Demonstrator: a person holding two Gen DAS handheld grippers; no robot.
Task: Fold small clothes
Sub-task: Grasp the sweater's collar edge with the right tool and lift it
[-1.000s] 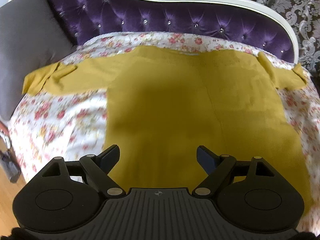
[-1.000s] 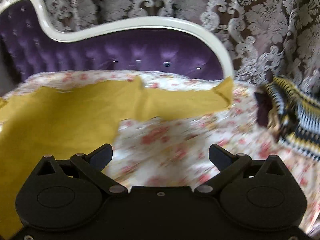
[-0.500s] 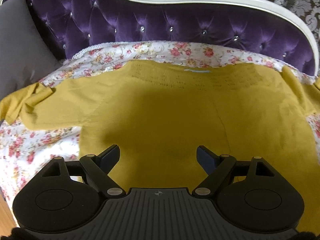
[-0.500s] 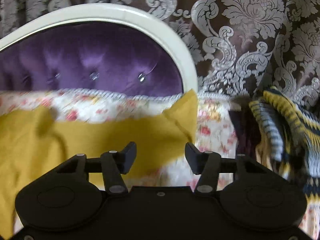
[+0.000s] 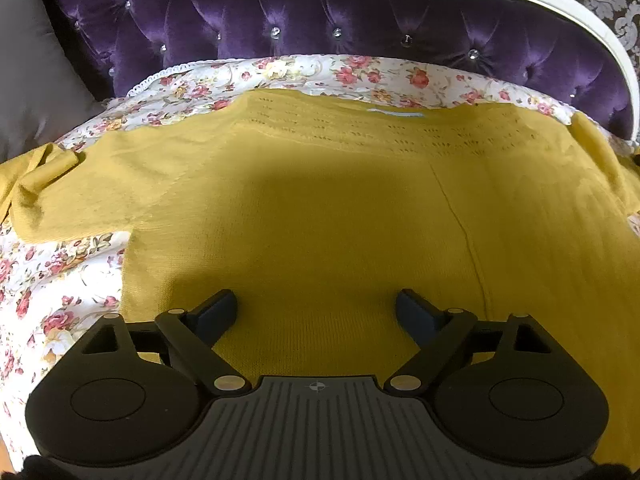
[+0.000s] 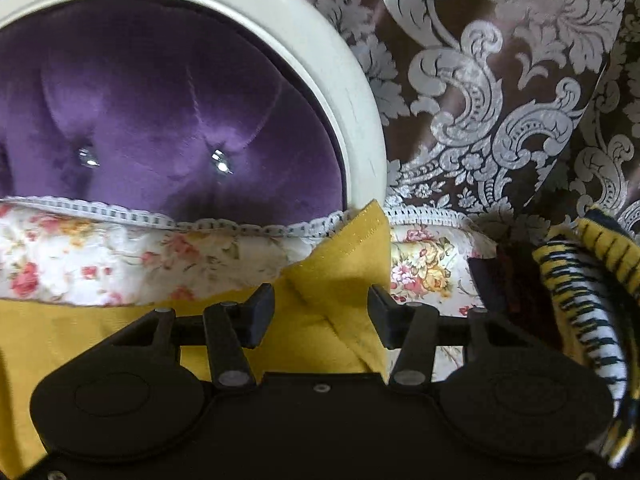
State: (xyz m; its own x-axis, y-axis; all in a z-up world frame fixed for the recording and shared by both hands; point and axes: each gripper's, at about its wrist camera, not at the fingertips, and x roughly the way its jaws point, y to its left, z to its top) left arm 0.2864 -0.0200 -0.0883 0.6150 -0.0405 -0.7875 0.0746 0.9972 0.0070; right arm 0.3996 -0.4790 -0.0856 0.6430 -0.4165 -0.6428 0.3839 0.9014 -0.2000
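A mustard-yellow knit sweater (image 5: 320, 200) lies spread flat on a floral sheet (image 5: 60, 280), collar toward the sofa back, its left sleeve (image 5: 60, 184) stretched out sideways. My left gripper (image 5: 316, 304) hovers over the sweater's lower body. Its jaws are opening, wide apart, and only flat fabric lies below them. In the right wrist view the sweater's other sleeve end (image 6: 348, 256) is rumpled against the sofa's back corner. My right gripper (image 6: 321, 300) stands half open with that sleeve end between its fingers, and the pads do not press on it.
A purple tufted sofa back (image 5: 320, 20) with a white frame (image 6: 320, 60) rises behind the sheet. A grey cushion (image 5: 32, 60) leans at the left. A yellow, black and white striped knit (image 6: 580, 300) lies right of the sleeve, and a damask curtain (image 6: 500, 80) hangs behind.
My left gripper moved forward and down over the sweater toward the collar. My right gripper swung right to the sleeve end, and its jaws narrowed from wide to half open.
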